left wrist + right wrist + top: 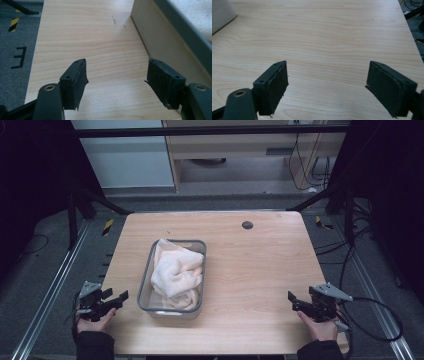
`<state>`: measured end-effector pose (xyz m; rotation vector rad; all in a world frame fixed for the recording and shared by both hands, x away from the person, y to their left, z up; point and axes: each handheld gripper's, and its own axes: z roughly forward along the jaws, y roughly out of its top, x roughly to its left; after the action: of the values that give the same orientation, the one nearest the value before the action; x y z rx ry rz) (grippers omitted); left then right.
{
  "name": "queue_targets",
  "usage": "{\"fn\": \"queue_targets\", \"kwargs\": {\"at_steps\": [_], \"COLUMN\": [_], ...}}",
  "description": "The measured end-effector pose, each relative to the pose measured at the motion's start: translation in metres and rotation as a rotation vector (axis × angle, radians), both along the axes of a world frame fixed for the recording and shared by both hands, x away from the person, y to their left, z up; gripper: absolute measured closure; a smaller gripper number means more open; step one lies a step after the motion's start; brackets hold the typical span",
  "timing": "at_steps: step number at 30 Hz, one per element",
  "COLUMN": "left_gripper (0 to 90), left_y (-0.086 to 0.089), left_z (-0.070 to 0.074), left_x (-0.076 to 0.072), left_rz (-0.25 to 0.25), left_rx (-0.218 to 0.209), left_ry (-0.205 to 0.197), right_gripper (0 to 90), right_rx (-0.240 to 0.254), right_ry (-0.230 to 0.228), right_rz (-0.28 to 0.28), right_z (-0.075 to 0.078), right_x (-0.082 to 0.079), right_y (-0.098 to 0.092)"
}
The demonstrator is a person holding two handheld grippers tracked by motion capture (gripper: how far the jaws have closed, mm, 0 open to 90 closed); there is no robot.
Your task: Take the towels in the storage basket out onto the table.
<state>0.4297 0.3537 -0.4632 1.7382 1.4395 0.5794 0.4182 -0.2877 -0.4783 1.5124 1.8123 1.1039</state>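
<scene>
A grey plastic bin (145, 292) stands on the wooden table (260, 270), left of its middle. A crumpled cream towel (176, 272) lies inside it. My left gripper (117, 298) is held in a hand at the table's near left corner, just left of the bin. Its jaws are open with only bare wood between them (116, 75), and the bin's wall (160, 37) rises close on its right with the towel (197, 12) above the rim. My right gripper (292, 299) is held near the table's near right edge, open over bare wood (327, 80).
A small dark round spot (247, 225) marks the far part of the tabletop. Bare wood stretches between the bin and the right gripper. A corner of the bin (220, 15) lies far left in the right gripper view. Grey floor and metal rails surround the table.
</scene>
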Motion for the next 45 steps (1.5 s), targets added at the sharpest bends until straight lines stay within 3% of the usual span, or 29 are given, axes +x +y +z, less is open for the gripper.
{"fn": "queue_targets", "kwargs": {"at_steps": [3, 9, 10, 15, 22, 29, 36, 45], "left_gripper": [32.6, 33.1, 33.1, 33.2, 32.8, 32.4, 31.3, 30.8], "left_y": [-0.001, 0.001, 0.002, 0.002, -0.002, -0.005, -0.013, -0.021], "left_z": [0.004, 0.016, 0.022, 0.034, 0.044, 0.063, 0.085, 0.094], "left_x": [-0.001, -0.005, -0.007, -0.010, -0.010, -0.011, -0.015, -0.011], "left_rz": [0.001, -0.002, -0.006, -0.014, -0.037, -0.060, -0.115, -0.148], "left_rx": [0.000, -0.034, -0.056, -0.068, -0.067, -0.076, -0.066, -0.047], "left_ry": [-0.011, -0.033, -0.045, -0.061, -0.062, -0.087, -0.106, -0.104], "right_gripper": [16.7, 16.6, 16.3, 15.5, 15.0, 13.8, 12.8, 12.8], "right_rx": [0.002, -0.005, -0.016, -0.016, -0.017, -0.017, -0.027, -0.034], "right_ry": [-0.004, -0.003, -0.012, -0.009, 0.001, 0.003, 0.008, 0.020], "right_rz": [0.000, 0.028, 0.039, 0.044, 0.055, 0.055, 0.049, 0.054], "right_z": [-0.001, -0.001, -0.001, -0.002, -0.003, -0.002, 0.001, 0.000], "right_x": [-0.001, -0.002, -0.002, -0.001, -0.001, -0.001, -0.001, -0.001], "right_y": [-0.002, 0.001, 0.002, 0.002, 0.002, 0.002, 0.001, 0.002]}}
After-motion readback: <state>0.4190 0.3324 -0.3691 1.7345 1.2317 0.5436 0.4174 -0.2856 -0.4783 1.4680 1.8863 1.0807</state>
